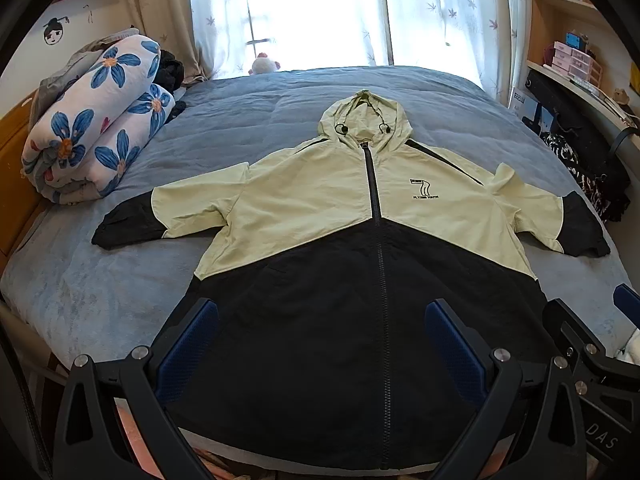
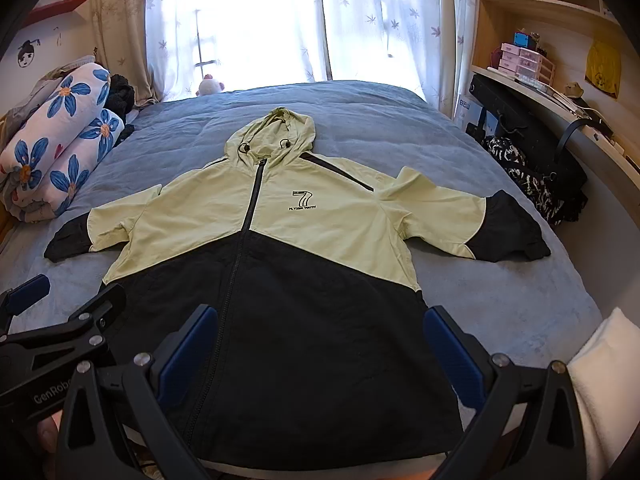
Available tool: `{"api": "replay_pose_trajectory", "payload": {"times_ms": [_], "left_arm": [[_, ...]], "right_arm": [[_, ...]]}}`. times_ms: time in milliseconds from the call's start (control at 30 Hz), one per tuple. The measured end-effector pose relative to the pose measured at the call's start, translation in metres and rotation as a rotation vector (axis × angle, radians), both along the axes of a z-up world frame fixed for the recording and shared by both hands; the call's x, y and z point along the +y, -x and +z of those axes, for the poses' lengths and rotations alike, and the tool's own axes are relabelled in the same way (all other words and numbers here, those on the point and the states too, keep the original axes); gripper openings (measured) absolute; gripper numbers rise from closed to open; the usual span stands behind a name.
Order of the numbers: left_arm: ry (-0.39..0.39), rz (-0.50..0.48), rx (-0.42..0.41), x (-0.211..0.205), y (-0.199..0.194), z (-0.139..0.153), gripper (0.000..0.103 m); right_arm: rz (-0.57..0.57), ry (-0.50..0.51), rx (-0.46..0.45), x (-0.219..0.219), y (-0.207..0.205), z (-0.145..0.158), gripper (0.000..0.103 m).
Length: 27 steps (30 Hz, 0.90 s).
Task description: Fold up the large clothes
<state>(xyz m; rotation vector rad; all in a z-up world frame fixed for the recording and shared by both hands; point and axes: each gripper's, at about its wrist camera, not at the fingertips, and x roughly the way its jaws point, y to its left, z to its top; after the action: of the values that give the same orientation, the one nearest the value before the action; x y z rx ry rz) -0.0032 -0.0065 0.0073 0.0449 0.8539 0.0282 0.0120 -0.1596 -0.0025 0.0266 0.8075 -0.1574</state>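
A hooded zip jacket point(image 1: 320, 208), pale green on top and black below, lies flat and face up on the blue bed cover point(image 1: 100, 288), with its hood toward the window and both sleeves spread out. It also shows in the right wrist view point(image 2: 320, 224). My left gripper point(image 1: 320, 340) is open and empty, hovering over the black lower part near the hem. My right gripper point(image 2: 320, 344) is open and empty over the same black part, a little to the right. Each gripper shows at the edge of the other's view.
A rolled floral quilt point(image 1: 96, 128) lies at the bed's far left. A small plush toy point(image 1: 264, 65) sits by the curtained window. A desk and shelves with boxes point(image 2: 528, 60) stand along the right side. A white cloth point(image 2: 604, 364) is at the near right.
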Motion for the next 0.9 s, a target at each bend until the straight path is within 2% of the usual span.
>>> {"api": "replay_pose_trajectory", "payload": {"times_ms": [900], "left_arm": [[-0.005, 0.0, 0.001, 0.0022, 0.0012, -0.0016, 0.102]], "right_arm": [[-0.006, -0.012, 0.007, -0.0028, -0.0003, -0.0044, 0.103]]}}
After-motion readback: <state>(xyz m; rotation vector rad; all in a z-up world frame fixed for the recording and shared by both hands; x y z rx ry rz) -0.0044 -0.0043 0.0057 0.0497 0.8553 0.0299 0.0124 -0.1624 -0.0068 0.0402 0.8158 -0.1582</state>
